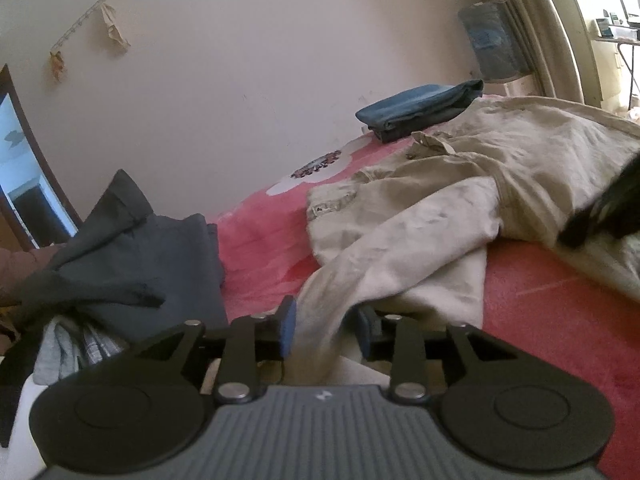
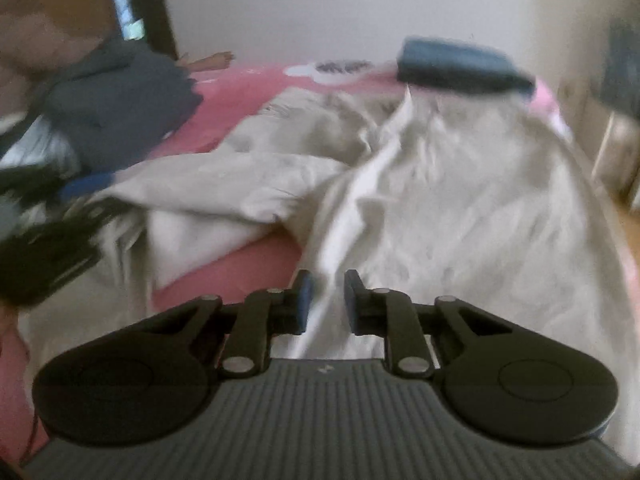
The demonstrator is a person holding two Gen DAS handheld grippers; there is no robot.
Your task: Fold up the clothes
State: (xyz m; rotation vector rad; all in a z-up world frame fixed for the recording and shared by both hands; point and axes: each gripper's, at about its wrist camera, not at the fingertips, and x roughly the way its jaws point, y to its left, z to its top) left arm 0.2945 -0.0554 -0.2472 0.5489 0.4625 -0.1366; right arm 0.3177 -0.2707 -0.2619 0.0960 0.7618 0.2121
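Because the right wrist view was smeared with blur, I could not read fine detail there, and the dark shape at its left edge, which I took for the left gripper (image 2: pixel 48 248), was only roughly outlined. In the left wrist view the right gripper (image 1: pixel 600 216) showed as a black blur cut off at the right border. The near end of the beige jacket (image 1: pixel 420 232) ran under both cameras, out of sight.

The jacket lay on a pink bedspread (image 1: pixel 260 248) with a white flower print, against a pale wall (image 1: pixel 240 100). A folded blue garment (image 1: pixel 420 108) sat at the far side by the wall, and a dark grey heap of clothes (image 1: pixel 132 256) lay to the left, near a mirror (image 1: pixel 24 184).

The jacket sprawled rumpled across the bed, its body running away from me toward the blue garment, one sleeve (image 1: pixel 360 280) angled back toward my left gripper (image 1: pixel 325 330).

My left jaws stood apart with that sleeve between them, the pads not pressing. My right gripper (image 2: pixel 327 300) was narrowly parted, a ridge of jacket cloth in the gap; I could not tell whether it pinched.
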